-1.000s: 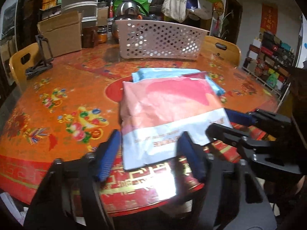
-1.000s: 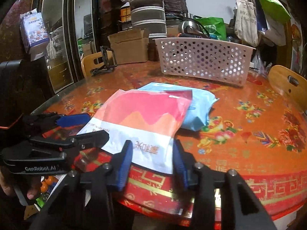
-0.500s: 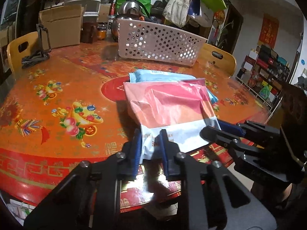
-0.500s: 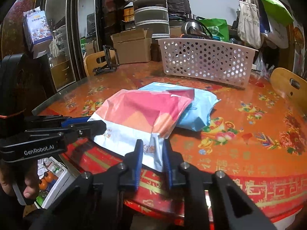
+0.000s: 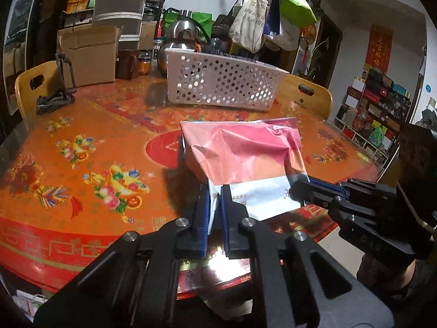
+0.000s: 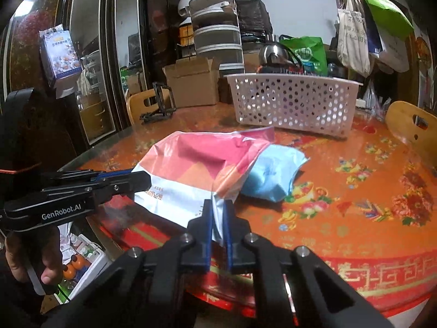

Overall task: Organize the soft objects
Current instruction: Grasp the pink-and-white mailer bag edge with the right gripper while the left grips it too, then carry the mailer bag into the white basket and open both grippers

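**Both grippers pinch the pink-and-white packet**

In the left wrist view, the left gripper (image 5: 215, 199) at lower centre is clamped on the near white edge of the pink-and-white packet (image 5: 243, 153), mid-frame on the orange table (image 5: 82, 164). The right gripper (image 5: 300, 191) grips its right corner. The white perforated basket (image 5: 218, 82) stands above. In the right wrist view, a blue packet (image 6: 273, 175) lies partly under the pink one, right of centre.

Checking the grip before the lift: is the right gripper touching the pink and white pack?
Touching. In the right wrist view the right gripper is shut on the pink and white pack's near corner.
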Motion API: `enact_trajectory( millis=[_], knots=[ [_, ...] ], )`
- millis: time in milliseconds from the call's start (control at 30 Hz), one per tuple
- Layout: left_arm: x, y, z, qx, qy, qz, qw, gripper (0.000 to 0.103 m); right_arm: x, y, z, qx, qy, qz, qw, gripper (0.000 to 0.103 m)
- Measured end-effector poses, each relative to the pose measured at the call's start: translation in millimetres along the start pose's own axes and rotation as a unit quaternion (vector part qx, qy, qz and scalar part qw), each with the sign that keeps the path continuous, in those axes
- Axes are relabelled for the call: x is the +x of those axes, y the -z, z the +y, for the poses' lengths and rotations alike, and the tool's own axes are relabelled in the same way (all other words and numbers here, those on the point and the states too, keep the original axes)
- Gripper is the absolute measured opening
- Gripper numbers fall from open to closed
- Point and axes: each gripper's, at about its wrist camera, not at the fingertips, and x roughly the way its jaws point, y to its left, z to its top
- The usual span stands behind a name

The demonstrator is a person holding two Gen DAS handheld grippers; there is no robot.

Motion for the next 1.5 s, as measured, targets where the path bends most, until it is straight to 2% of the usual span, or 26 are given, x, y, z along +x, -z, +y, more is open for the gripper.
enact_trajectory(
  millis=[400,900,1167,1400,1500],
  knots=[
    [8,-44,-14,0.008,0.015,-0.013,0.9998,0.007,-3,-27,-26,0.011,0.009,-0.018,1.000,0.006],
    [35,-140,-31,0.017,0.028,-0.037,0.9988,0.007,1,-111,-69,-0.011,0.027,-0.050,0.998,0.006],
    [54,-218,-32,0.023,0.034,-0.051,0.9978,0.007,13,-178,-95,-0.025,0.040,-0.065,0.997,0.006],
    [107,-305,-26,0.027,0.032,-0.032,0.9986,0.007,44,-241,-129,-0.022,0.051,-0.053,0.997,0.006],
    [133,-328,-21,0.025,0.026,-0.020,0.9992,0.007,63,-259,-141,-0.023,0.054,-0.039,0.998,0.006]
  ],
)
